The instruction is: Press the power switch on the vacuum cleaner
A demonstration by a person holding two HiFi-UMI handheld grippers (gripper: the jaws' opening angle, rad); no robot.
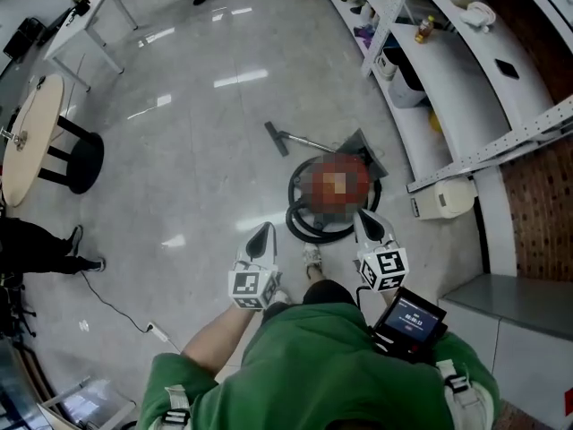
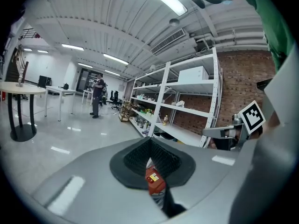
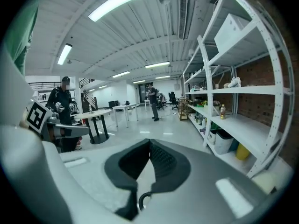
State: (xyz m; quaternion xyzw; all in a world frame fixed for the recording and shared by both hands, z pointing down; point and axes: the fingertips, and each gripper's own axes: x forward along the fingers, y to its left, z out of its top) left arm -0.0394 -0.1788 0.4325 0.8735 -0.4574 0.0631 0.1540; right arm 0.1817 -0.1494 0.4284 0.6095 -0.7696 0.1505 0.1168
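- Vacuum cleaner (image 1: 333, 186), red-bodied, sits on the pale floor (image 1: 197, 177) just ahead of our feet, ringed by its black hose (image 1: 304, 227), with its wand (image 1: 279, 140) lying on the far side. We cannot pick out the power switch, and we judge it not yet pressed.
- At far left, a round table (image 1: 27, 133) and a black stool (image 1: 79, 159) stand well apart from the machine, and a bystander (image 1: 40, 247) shows at the frame's edge.
- The left hand-held gripper (image 1: 265, 233) hangs in the air on the near left of the machine, touching nothing. In its own view the jaws meet tip to tip and hold nothing. It looks out across the room, and the vacuum cleaner (image 2: 154, 181) shows red through the gap behind the tips.
- The right hand-held gripper (image 1: 365, 220) is held up at the machine's near right. Its own view shows the jaws likewise closed on nothing, with a loop of the hose (image 3: 142, 200) showing below them.
- At right, white shelving (image 1: 466, 88) runs along a brick wall (image 1: 537, 195).
- As we read it, we stand within reach of the machine, but the press itself is all left to do. One closed tip has to tilt down, find the switch on the body and push it.
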